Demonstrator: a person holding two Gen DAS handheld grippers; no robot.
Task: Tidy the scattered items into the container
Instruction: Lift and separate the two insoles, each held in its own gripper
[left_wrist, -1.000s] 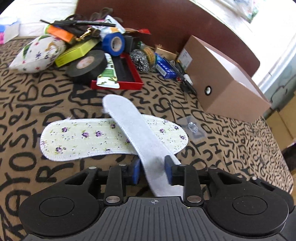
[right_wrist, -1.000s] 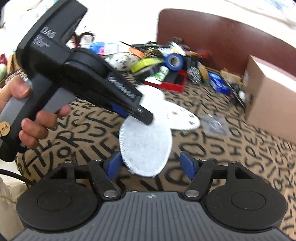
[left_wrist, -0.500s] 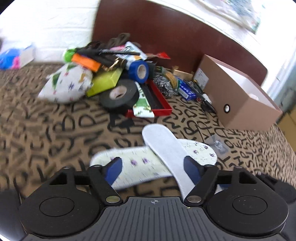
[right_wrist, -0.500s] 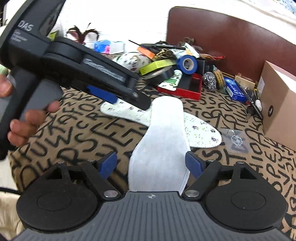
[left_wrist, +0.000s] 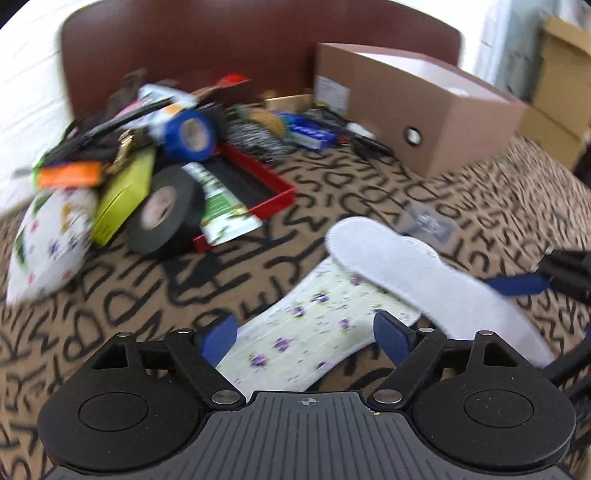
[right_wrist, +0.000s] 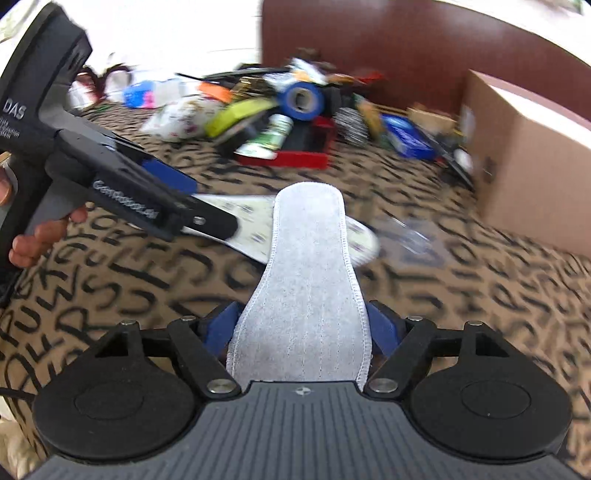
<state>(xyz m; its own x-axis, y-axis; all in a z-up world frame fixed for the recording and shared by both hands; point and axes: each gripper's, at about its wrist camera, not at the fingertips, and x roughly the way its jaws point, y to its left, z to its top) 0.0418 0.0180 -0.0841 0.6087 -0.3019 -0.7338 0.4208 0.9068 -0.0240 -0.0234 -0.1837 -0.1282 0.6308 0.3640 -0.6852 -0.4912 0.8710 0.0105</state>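
A grey insole (right_wrist: 306, 258) lies across a floral insole (left_wrist: 306, 332) on the letter-patterned bedspread (left_wrist: 110, 314). My right gripper (right_wrist: 301, 325) straddles the grey insole's heel end. Its jaws are closing, and both blue pads meet the insole's edges. My left gripper (left_wrist: 304, 338) hovers over the floral insole. Its jaws are still opening and stand wide on either side of it without touching. In the right wrist view the left gripper (right_wrist: 192, 203) reaches in from the left, held by a hand (right_wrist: 37, 236). The open brown cardboard box (left_wrist: 424, 122) stands at the back right.
A pile at the headboard holds a black tape roll (left_wrist: 166, 210), a blue tape roll (left_wrist: 190, 134), a red tray (left_wrist: 273, 184), a floral pouch (left_wrist: 48, 236) and several small items. A clear packet (left_wrist: 428, 221) lies near the insoles. More cardboard boxes (left_wrist: 561, 92) stand beyond the bed.
The left gripper let go of the grey insole, opened wide and swung over the floral insole. The right gripper moved in around the grey insole's heel and narrowed onto it.
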